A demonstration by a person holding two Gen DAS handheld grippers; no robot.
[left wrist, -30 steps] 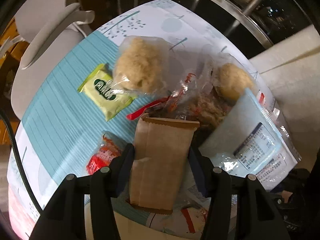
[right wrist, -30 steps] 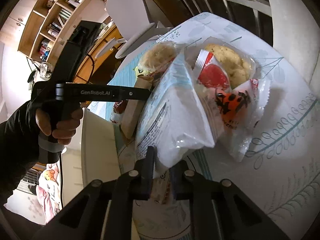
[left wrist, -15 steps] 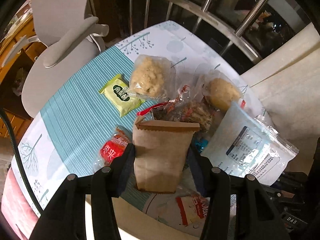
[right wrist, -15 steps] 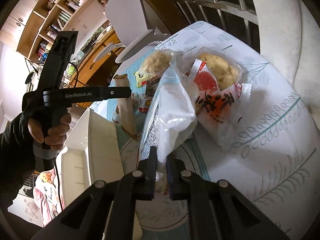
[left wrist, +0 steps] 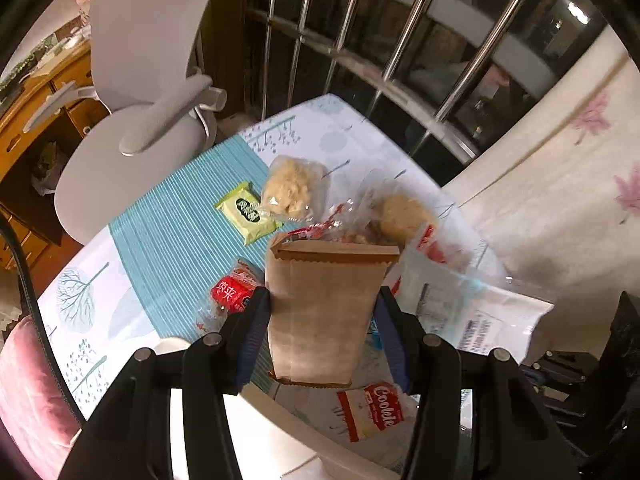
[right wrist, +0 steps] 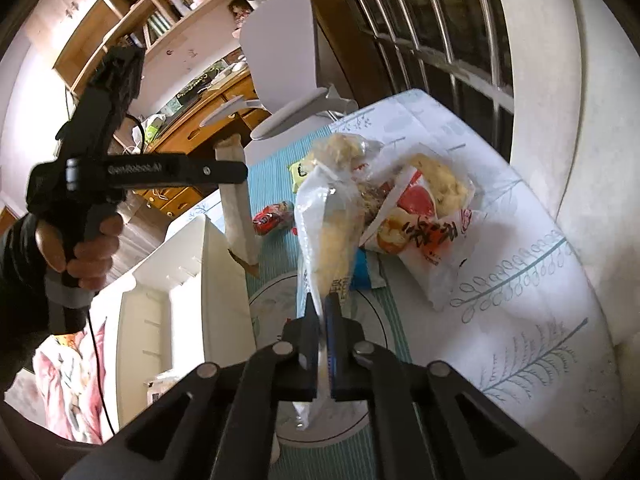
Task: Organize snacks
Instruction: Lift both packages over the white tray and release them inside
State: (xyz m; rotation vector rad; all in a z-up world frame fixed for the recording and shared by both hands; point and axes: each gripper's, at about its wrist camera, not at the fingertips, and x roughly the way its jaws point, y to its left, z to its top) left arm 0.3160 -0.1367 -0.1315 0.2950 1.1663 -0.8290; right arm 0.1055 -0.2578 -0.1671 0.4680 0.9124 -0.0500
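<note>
At the left, a white storage bin stands by the edge of the surface, its compartments open to the top; it looks like the place the snacks are meant to go. Above it the left hand-held gripper pinches a brown paper pouch by its two side edges, the pouch upright and clear of the surface. In the right wrist view the person's hand grips that tool's handle, and the pouch hangs just above the bin's near wall.

Loose on the striped cloth lie a red packet, a green packet and a clear bag of pale puffed snack. A little further right is a heap of overlapping wrappers, among them a round pastry in clear film and a white-and-orange packet.

At the right, the right hand-held gripper has just been closing and is now pressed together on the bottom edge of a clear zip bag, which stands up from the jaws, lifted off the heap.

The step in hand looks like carrying two picked items to the bin. Next, each should be brought over a free compartment and lowered before the jaws part, as the thin zip bag may sag or slip.
</note>
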